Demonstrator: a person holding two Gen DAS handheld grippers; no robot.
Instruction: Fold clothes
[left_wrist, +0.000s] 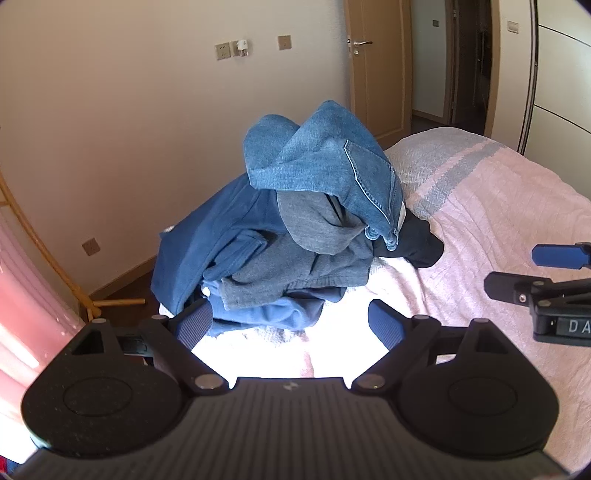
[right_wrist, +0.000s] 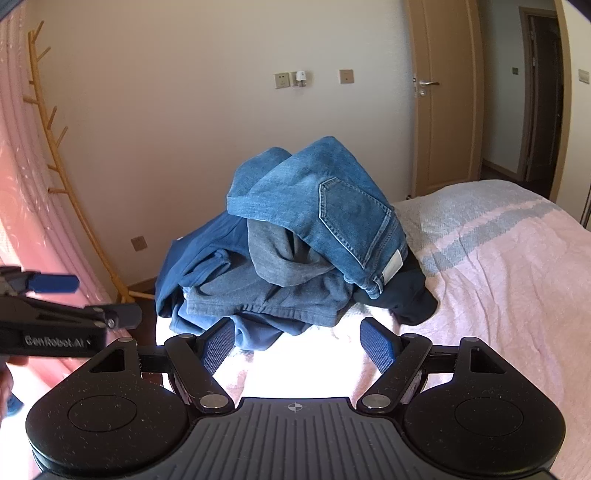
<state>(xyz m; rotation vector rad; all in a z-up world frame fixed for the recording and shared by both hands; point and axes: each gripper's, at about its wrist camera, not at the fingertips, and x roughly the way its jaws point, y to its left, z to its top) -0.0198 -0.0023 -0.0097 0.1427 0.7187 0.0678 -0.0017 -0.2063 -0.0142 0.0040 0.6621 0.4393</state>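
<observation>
Both claws wide apart, holding nothing, before the clothes pile.
Take the top jeans (right_wrist: 332, 206) first: left claw (left_wrist: 291, 325), right claw (right_wrist: 297, 343).

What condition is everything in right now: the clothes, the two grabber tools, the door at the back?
left gripper: open, empty, short of the pile.
right gripper: open, empty, short of the pile.
jeans: unfolded, draped on top of the pile.
grey garment: crumpled under the jeans.
blue garment: crumpled, hanging over the bed's edge.
dark garment: bunched beside the pile.
door: shut.
</observation>
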